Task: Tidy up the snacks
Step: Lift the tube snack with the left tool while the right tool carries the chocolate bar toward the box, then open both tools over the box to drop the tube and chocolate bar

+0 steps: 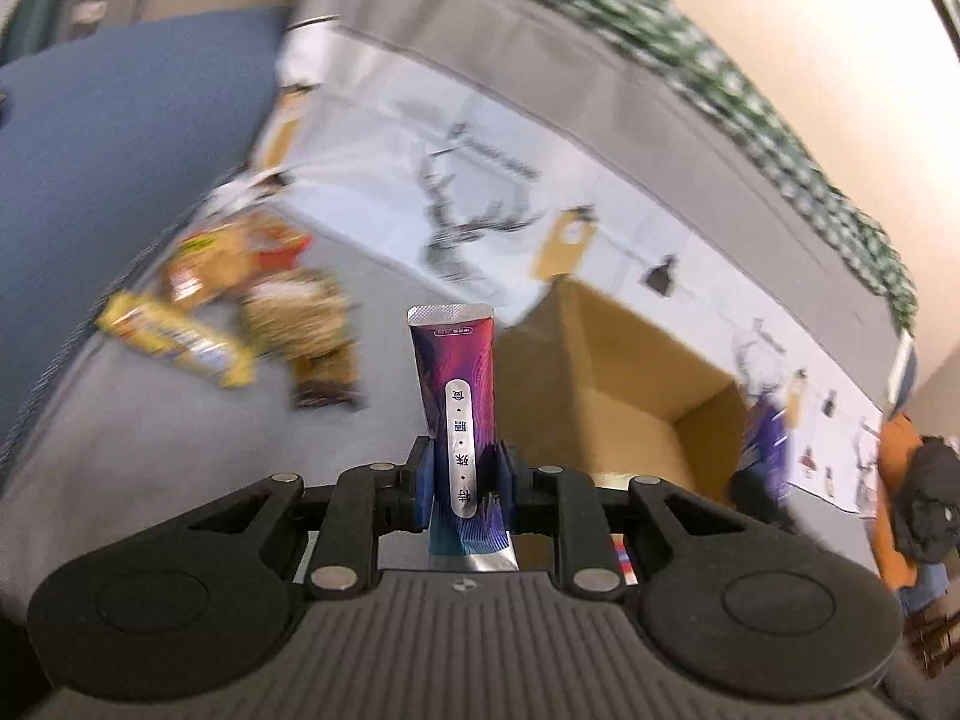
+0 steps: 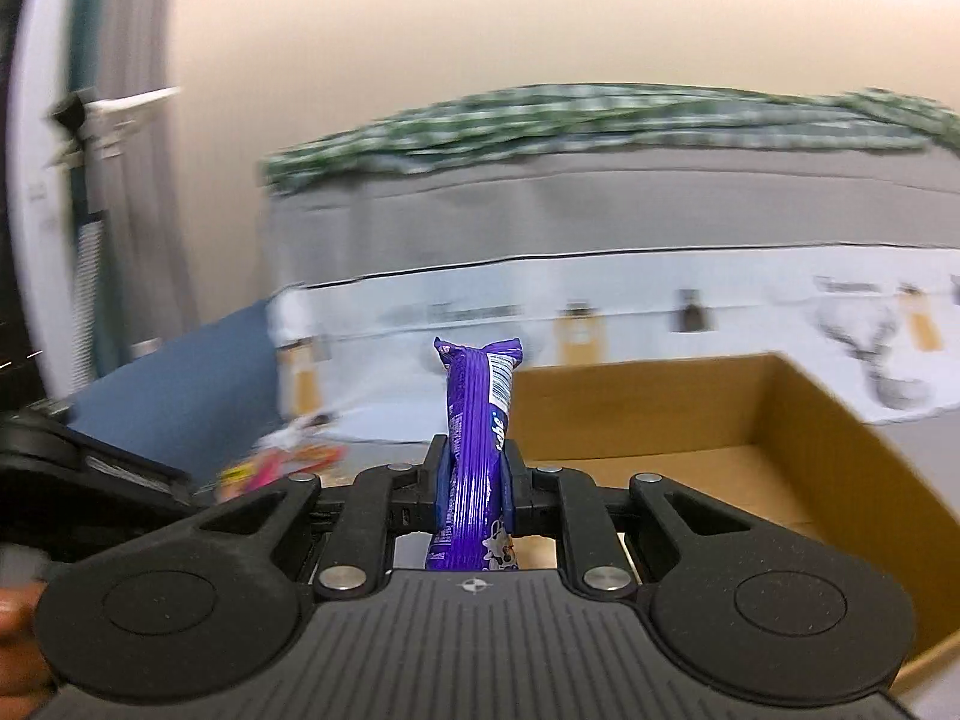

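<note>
My left gripper (image 1: 463, 463) is shut on a purple and red stick sachet (image 1: 457, 396) with a white label, held upright above the grey sofa seat. Just beyond it, to the right, sits an open cardboard box (image 1: 606, 372). In the right wrist view, my right gripper (image 2: 474, 468) is shut on a purple snack bar (image 2: 477, 420) that stands up between the pads, with the same cardboard box (image 2: 828, 450) ahead and to the right. That right gripper (image 1: 765, 480) with its purple bar also appears, blurred, at the box's right side in the left wrist view.
A blurred heap of yellow and brown snack packets (image 1: 240, 312) lies on the grey seat (image 1: 150, 450) to the left. A white printed cloth (image 1: 480, 180) covers the sofa back, with a green checked cloth (image 2: 600, 114) on top. A blue cushion (image 1: 120, 150) lies far left.
</note>
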Available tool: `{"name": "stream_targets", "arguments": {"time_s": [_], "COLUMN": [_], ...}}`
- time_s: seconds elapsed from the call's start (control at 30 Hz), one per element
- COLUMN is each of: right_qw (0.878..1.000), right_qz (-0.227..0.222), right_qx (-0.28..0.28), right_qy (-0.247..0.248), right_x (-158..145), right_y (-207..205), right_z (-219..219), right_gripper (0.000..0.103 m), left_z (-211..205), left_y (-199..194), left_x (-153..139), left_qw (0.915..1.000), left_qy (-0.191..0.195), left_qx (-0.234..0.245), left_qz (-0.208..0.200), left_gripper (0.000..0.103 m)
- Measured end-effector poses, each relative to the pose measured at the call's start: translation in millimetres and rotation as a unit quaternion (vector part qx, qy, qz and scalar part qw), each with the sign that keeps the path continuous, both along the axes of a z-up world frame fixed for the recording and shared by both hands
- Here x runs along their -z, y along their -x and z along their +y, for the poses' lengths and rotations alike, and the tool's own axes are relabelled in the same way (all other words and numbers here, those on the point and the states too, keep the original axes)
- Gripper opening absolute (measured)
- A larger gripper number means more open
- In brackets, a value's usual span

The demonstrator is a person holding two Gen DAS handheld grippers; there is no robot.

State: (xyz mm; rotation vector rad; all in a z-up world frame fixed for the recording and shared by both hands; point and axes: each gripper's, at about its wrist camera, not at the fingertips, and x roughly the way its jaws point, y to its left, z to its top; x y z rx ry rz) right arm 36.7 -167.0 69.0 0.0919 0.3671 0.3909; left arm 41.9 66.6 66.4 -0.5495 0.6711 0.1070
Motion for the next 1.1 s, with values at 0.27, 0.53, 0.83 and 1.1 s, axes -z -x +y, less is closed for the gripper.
{"name": "stream_targets", "arguments": {"time_s": [0.27, 0.53, 0.83, 1.1], "right_qw": [0.991, 0.982, 0.979, 0.976], "right_qz": [0.059, 0.067, 0.081, 0.076], "right_qx": [0.116, 0.167, 0.176, 0.195], "right_qy": [-0.029, -0.058, -0.061, -0.055], "right_x": [16, 21, 25, 25], "right_y": [-45, -52, -56, -53], "right_z": [-57, -91, -98, -100], "right_gripper": [0.017, 0.017, 0.033, 0.055], "left_z": [-85, -151, -162, -87], "left_y": [-65, -105, -112, -68], "left_x": [-26, -33, -31, -14], "left_qw": [0.9962, 0.9877, 0.9843, 0.9935], "left_qy": [-0.021, -0.051, -0.058, -0.063], "left_qx": [0.08, 0.141, 0.163, 0.094], "left_qz": [-0.028, -0.043, -0.033, -0.009], "left_gripper": [0.023, 0.023, 0.042, 0.042]}}
